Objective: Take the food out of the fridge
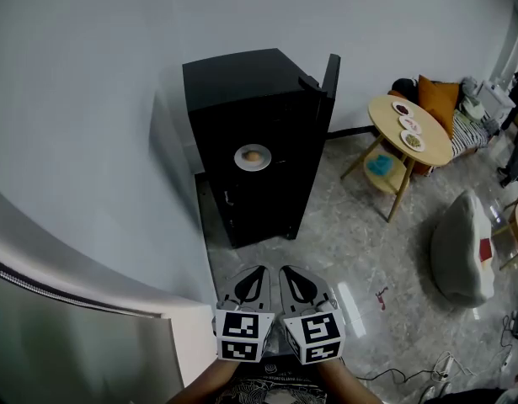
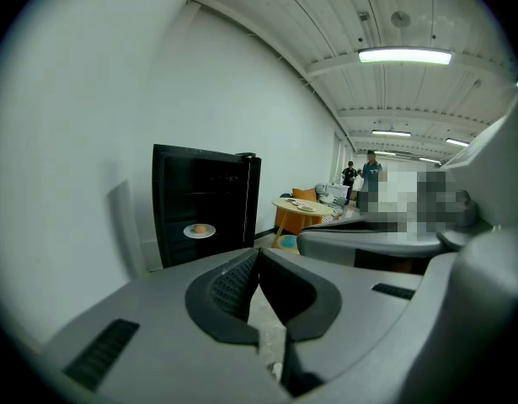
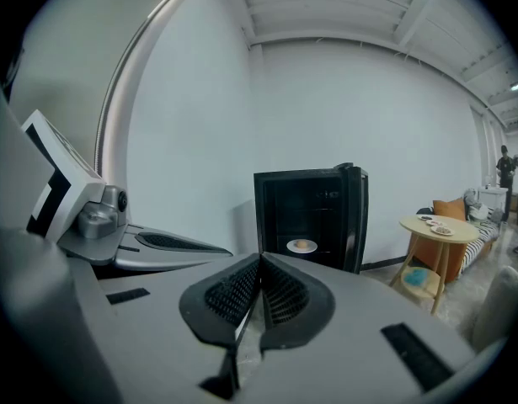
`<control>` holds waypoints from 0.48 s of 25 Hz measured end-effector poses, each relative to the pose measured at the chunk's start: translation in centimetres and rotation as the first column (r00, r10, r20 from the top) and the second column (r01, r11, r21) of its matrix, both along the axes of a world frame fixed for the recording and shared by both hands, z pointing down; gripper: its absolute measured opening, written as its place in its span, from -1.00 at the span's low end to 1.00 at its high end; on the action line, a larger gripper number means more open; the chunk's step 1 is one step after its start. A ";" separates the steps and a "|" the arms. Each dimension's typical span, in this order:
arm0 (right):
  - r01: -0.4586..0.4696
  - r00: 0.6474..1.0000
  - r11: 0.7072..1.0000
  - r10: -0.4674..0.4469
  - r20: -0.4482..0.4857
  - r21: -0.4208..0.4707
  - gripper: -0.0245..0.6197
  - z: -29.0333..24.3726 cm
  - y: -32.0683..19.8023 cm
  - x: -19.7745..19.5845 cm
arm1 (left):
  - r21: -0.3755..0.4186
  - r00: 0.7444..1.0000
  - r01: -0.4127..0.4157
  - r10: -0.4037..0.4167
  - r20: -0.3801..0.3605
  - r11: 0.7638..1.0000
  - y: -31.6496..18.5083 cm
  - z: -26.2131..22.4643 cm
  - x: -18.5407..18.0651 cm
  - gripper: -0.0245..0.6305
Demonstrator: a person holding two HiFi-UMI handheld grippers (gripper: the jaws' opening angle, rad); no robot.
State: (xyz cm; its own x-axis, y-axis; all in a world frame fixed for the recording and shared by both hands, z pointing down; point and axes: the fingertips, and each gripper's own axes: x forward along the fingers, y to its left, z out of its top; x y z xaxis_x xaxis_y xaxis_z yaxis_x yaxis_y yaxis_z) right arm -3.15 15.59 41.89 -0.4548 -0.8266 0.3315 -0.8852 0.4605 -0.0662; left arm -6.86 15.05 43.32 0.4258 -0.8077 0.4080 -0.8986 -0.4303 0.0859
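I hold the left gripper [image 1: 252,283] and the right gripper [image 1: 296,283] side by side, well short of the fridge [image 1: 257,91]. Both have their jaws pressed together with nothing between them. Bare floor [image 1: 326,242] separates them from the fridge front. The fridge door [image 1: 330,76] stands open on the fridge's right side. On a shelf inside the fridge, about mid-height, sits 1 white plate [image 1: 253,164] carrying 1 round, bun-like piece of food [image 1: 253,155]. I judge the plate stiff, smooth and breakable, and the food light, soft and free to roll. I would open 1 gripper, pinch the plate rim nearest the fridge opening, and keep the plate level. A round table [image 1: 427,151] stands to the right of the fridge.
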 end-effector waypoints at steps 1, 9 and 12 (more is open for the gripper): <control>0.000 1.000 1.000 0.000 -0.002 0.001 -0.86 0.1 -0.3 0.0 | 0.001 1.000 0.000 0.000 0.000 1.000 -0.2 0.0 -0.1 -0.88; 0.008 1.000 1.000 -0.008 0.003 0.007 -0.86 0.2 -3.1 -0.5 | 0.003 1.000 0.003 -0.003 0.001 1.000 -3.1 0.1 -0.4 -0.88; 0.009 1.000 1.000 -0.009 0.003 0.006 -0.86 0.3 -4.7 0.0 | 0.000 1.000 0.002 -0.002 0.002 1.000 -4.7 0.3 0.1 -0.88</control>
